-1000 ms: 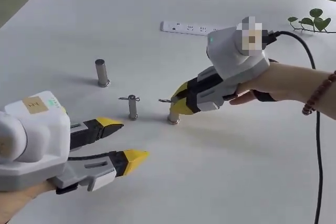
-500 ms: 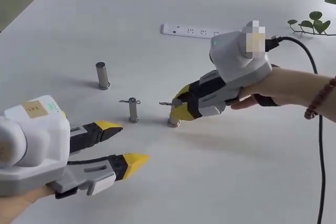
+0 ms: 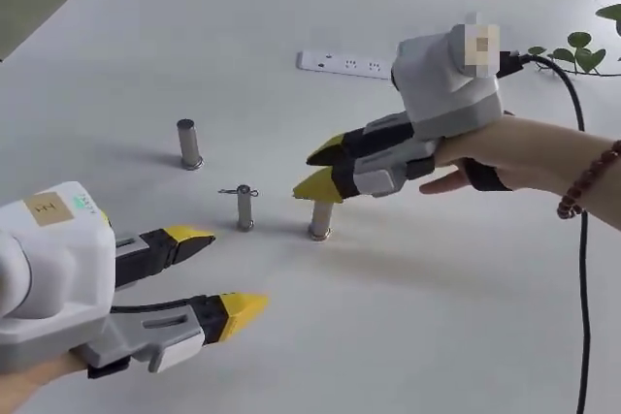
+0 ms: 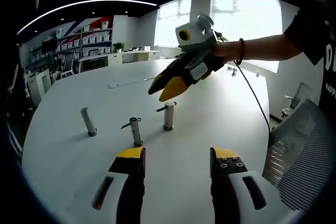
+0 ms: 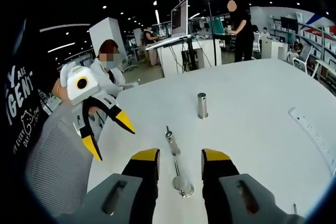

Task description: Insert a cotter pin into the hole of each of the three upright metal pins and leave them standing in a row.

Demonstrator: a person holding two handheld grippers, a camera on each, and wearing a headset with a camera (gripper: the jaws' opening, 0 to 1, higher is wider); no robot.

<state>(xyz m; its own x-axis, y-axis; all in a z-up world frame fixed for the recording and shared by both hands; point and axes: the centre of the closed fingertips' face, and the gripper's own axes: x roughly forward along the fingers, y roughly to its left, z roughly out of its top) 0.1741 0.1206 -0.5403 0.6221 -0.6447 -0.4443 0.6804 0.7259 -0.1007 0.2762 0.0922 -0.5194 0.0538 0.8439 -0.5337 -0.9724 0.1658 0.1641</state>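
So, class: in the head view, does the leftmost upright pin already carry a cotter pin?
No, the leftmost pin stands bare, while the middle pin carries a cotter pin.

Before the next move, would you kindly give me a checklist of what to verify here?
1. Right claw open, clear above end pin: ok.
2. First cotter pin seated in end pin: ok.
3. Middle pin upright, carrying second cotter pin: ok.
4. Far pin fitted with a cotter pin: not ok, bare.
5. Left claw open, empty: ok.
6. Spare cotter pin located: cannot tell.
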